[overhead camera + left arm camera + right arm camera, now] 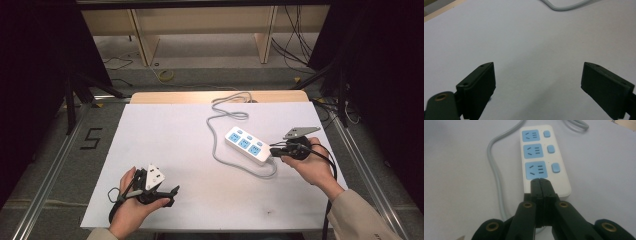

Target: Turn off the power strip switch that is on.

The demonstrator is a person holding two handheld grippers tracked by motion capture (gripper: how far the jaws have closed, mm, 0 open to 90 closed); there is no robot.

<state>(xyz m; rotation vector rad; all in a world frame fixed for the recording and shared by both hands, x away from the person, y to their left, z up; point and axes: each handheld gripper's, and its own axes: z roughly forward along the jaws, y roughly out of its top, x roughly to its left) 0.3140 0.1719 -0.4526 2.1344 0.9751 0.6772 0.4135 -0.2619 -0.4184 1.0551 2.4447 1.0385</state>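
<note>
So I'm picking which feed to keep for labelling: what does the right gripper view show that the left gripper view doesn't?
Right gripper view alone: the white power strip with three blue sockets and three switches, and the right gripper, shut, its tips over the strip's near end. Left gripper view alone: the left gripper, wide open above bare surface. Both share the white table cover and a stretch of the grey cable.
</note>
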